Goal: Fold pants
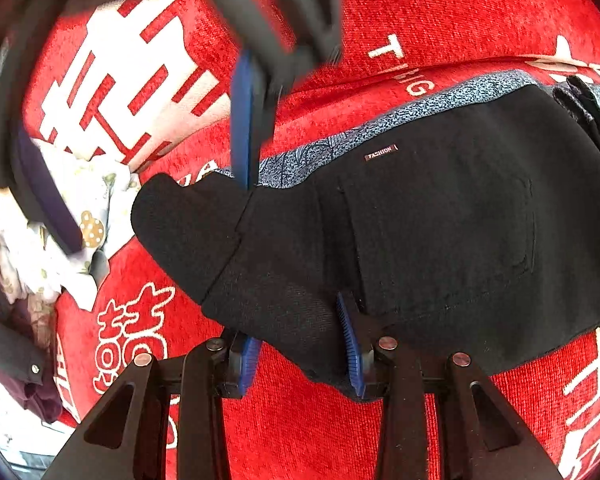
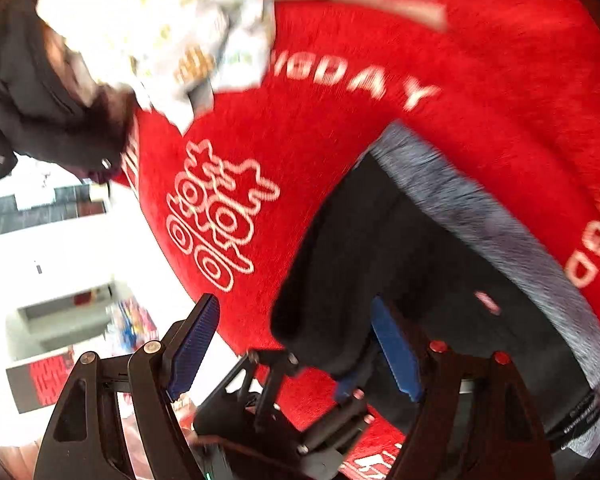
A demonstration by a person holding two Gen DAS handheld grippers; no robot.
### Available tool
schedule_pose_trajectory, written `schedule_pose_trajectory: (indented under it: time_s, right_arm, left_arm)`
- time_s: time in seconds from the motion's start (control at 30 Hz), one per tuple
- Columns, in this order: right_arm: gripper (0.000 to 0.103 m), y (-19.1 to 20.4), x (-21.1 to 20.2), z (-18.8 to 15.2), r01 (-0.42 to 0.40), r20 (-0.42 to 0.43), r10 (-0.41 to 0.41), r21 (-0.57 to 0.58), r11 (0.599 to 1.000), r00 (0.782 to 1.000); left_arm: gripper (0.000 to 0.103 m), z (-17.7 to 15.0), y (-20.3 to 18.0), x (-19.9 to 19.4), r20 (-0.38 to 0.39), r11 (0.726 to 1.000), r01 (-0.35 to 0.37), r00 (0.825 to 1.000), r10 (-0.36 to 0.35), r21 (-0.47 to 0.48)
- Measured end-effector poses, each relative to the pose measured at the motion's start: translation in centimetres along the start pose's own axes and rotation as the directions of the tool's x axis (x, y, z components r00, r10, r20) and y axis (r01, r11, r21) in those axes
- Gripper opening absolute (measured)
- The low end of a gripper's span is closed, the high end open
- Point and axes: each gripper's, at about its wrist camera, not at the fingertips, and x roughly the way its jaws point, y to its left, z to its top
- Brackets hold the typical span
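Black pants [image 1: 440, 232] with a grey patterned waistband [image 1: 380, 120] and a small "FASHION" label lie on a red blanket [image 1: 300, 432]. My left gripper [image 1: 300, 356] is shut on a bunched black edge of the pants at the bottom of the left wrist view. My right gripper [image 1: 159, 216] comes in blurred from above, open, one blue pad by the waistband. In the right wrist view the pants [image 2: 400, 240] lie right of centre. The right gripper [image 2: 292, 304] stands open over their corner, pads not pressing. The left gripper [image 2: 312, 372] holds the pants' edge below it.
The red blanket [image 2: 300, 120] bears white characters and letters. A white floral cloth [image 1: 80, 200] [image 2: 160, 20] and a dark garment [image 1: 20, 360] [image 2: 40, 100] lie at its left edge. Beyond the edge is a pale floor [image 2: 60, 240] with boxes.
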Motion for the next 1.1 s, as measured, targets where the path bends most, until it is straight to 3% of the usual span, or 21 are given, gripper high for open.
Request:
schedule_pose_trajectory:
  time_s: [0.07,0.1,0.13,0.17,0.23,0.37,0.53,0.73,0.87,1.0,1.1]
  right_arm:
    - [0.08,0.0,2.0,0.2,0.024,-0.054,-0.024,0.005,1.0,0.998]
    - [0.074,-0.2,2.5,0.2,0.037,-0.066,-0.036,0.011,0.999,0.997]
    - [0.04,-0.4,2.9,0.2,0.053,-0.076,-0.051,0.022,0.998,0.996]
    - [0.027,-0.8,3.1,0.0,0.07,-0.075,-0.067,0.039,0.997,0.995]
    - [0.023,-1.6,2.5,-0.4,0.05,-0.044,-0.047,0.071,0.996,0.998]
    - [0.022,-3.0,-1.0,-2.6,-0.066,0.073,0.059,0.095,0.993,0.996]
    - [0.022,-5.3,-6.5,-6.7,-0.218,0.23,0.193,0.089,0.972,0.954]
    - [0.022,-8.3,-12.6,-12.1,-0.308,0.398,0.259,0.063,0.949,0.88]
    - [0.022,-11.5,-16.5,-17.0,-0.356,0.513,0.276,0.062,0.932,0.813]
    - [0.022,-15.2,-19.2,-22.3,-0.391,0.609,0.259,0.091,0.916,0.75]
    - [0.022,-18.5,-20.5,-26.5,-0.403,0.665,0.217,0.137,0.905,0.715]
  left_arm:
    - [0.037,-0.1,0.0,-0.3,0.006,1.0,0.005,1.0,-0.005,0.001]
    - [0.037,-0.2,0.1,-0.2,0.007,1.0,0.007,1.0,-0.007,0.004]
    - [0.037,-0.5,0.4,0.0,0.008,1.0,0.009,1.0,-0.009,0.008]
    - [0.037,-0.5,0.5,0.1,0.001,1.0,0.015,1.0,-0.015,0.009]
    - [0.037,-0.3,0.3,-0.7,0.018,1.0,0.009,1.0,-0.01,0.022]
    - [0.037,1.2,-0.4,-3.7,0.085,0.998,-0.01,0.996,0.004,0.066]
    - [0.037,3.3,-1.4,-7.9,0.172,0.996,-0.004,0.985,-0.011,0.087]
    - [0.037,6.4,-3.6,-12.5,0.253,0.994,0.033,0.966,-0.059,0.106]
    - [0.037,8.6,-6.3,-15.3,0.298,0.986,0.081,0.947,-0.122,0.145]
    - [0.037,10.2,-10.7,-17.8,0.32,0.968,0.144,0.925,-0.205,0.204]
    - [0.037,11.2,-15.0,-19.0,0.316,0.946,0.191,0.909,-0.272,0.263]
